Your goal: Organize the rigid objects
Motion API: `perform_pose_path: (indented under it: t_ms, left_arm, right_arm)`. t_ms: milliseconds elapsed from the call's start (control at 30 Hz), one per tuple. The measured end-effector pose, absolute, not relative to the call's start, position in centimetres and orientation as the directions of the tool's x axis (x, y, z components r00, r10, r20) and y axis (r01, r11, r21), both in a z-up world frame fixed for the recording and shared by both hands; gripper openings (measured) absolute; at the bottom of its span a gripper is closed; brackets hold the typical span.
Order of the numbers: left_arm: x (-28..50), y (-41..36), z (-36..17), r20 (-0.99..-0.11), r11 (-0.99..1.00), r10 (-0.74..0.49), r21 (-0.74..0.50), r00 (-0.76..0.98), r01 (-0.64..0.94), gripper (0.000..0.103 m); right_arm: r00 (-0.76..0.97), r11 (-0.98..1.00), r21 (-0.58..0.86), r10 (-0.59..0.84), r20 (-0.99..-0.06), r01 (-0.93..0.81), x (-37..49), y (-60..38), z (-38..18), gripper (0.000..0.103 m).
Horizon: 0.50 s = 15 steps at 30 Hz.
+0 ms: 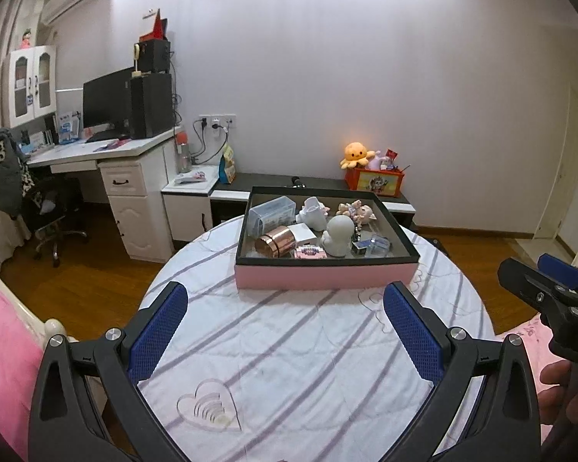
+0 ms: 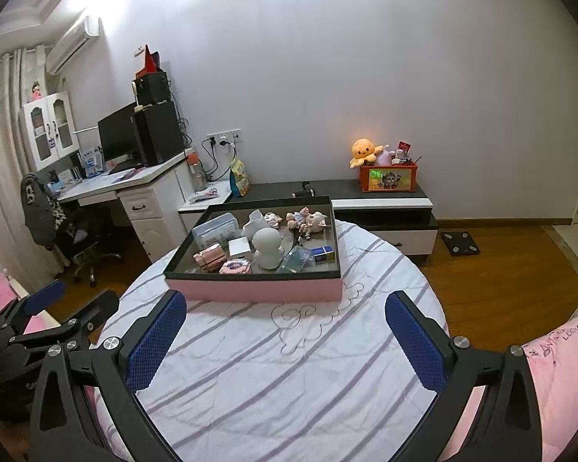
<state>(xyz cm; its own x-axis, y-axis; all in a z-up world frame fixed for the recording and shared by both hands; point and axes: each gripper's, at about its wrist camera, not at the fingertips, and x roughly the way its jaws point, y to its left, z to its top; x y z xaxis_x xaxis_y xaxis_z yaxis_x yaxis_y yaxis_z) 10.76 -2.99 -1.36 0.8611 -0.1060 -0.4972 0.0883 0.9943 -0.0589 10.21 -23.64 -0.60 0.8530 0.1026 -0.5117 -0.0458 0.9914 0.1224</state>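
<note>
A pink box [image 1: 323,276] with a black rim stands at the far side of a round table [image 1: 289,346] covered in striped cloth. It holds a copper tin [image 1: 275,241], a white figurine [image 1: 339,236], a clear plastic case [image 1: 271,213], a pig doll [image 1: 360,210] and small boxes. The box also shows in the right wrist view [image 2: 258,288]. My left gripper [image 1: 285,304] is open and empty above the cloth, short of the box. My right gripper [image 2: 285,312] is open and empty, likewise short of the box.
A clear heart-shaped piece [image 1: 210,410] lies on the cloth near the left gripper. Pink bedding [image 2: 558,365] lies at the right. A desk [image 1: 96,154] with a monitor and an office chair [image 1: 46,208] stand at the left. A low cabinet [image 2: 381,208] stands behind the table.
</note>
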Motion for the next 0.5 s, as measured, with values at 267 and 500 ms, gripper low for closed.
perform_pose_path:
  t_ms: [267,500]
  left_arm:
    - [5.7,-3.4,-0.2,-0.461,0.995,-0.096,-0.033,0.882,0.091,0.103]
    - [2.7,-3.7,0.9,-0.426,0.995,-0.097,-0.014,0.899,0.101,0.103]
  right_arm:
    - [0.875,0.99,0.127,0.11,-0.472,-0.056,5.2,-23.8,0.1,0.103]
    - [0.896,0.99,0.132,0.093,-0.435,-0.039,2.3,-23.9,0.8,0.103]
